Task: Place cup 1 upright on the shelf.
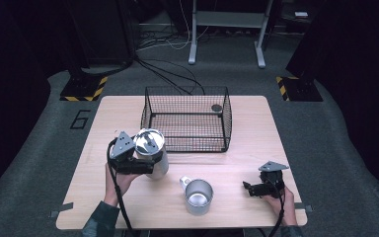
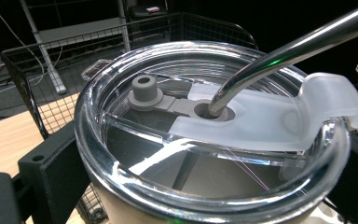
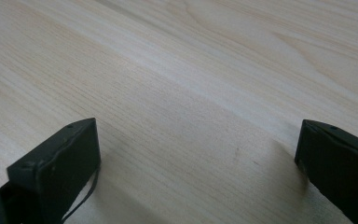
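Observation:
A steel tumbler (image 1: 154, 154) with a clear lid (image 2: 135, 140) stands on the left half of the wooden table (image 1: 246, 123). A bent metal straw (image 2: 298, 42) passes through the lid's frosted slider. My left gripper (image 1: 148, 167) is shut on the tumbler, and in the left gripper view one black jaw presses on each side of its body (image 2: 205, 205). An empty metal mug (image 1: 198, 196) stands near the front edge, handle toward the back left. My right gripper (image 1: 250, 188) hovers low at the front right, open (image 3: 198, 154) over bare wood.
A black wire basket (image 1: 187, 140) sits at the back middle of the table, just behind the tumbler, with a small dark round object (image 1: 216, 107) in its far right corner. Cables and stand legs lie on the floor beyond.

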